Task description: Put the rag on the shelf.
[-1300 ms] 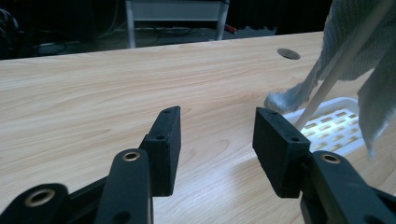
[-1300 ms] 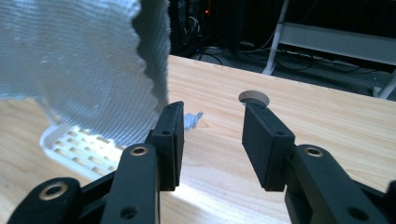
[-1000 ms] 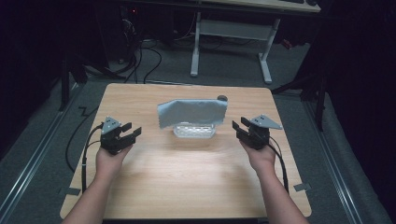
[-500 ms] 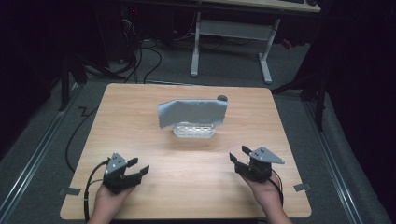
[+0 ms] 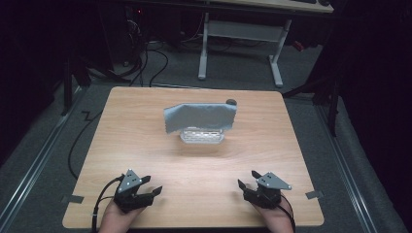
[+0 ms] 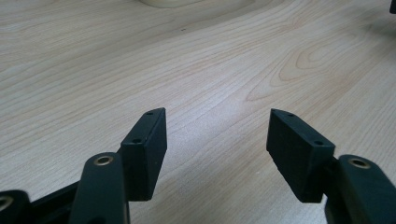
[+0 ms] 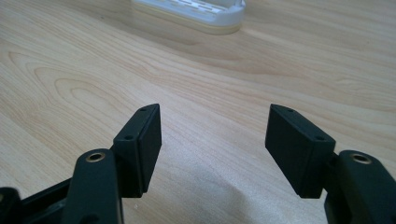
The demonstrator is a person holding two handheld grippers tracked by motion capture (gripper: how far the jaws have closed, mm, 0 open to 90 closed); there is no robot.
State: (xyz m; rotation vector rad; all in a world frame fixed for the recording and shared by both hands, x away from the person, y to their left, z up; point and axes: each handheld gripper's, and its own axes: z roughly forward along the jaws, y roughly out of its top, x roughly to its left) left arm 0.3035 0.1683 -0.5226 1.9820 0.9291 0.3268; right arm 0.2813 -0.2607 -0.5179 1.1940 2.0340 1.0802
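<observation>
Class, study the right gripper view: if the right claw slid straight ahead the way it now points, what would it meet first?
Most likely the white slotted plastic tray, which lies ahead and slightly left of the open right claw. Bare light wooden table lies between them, though depth is hard to judge.

Black two-fingered grippers [image 5: 151, 191] [image 5: 245, 187], grey three-cornered top plates, trailing black cables.
</observation>
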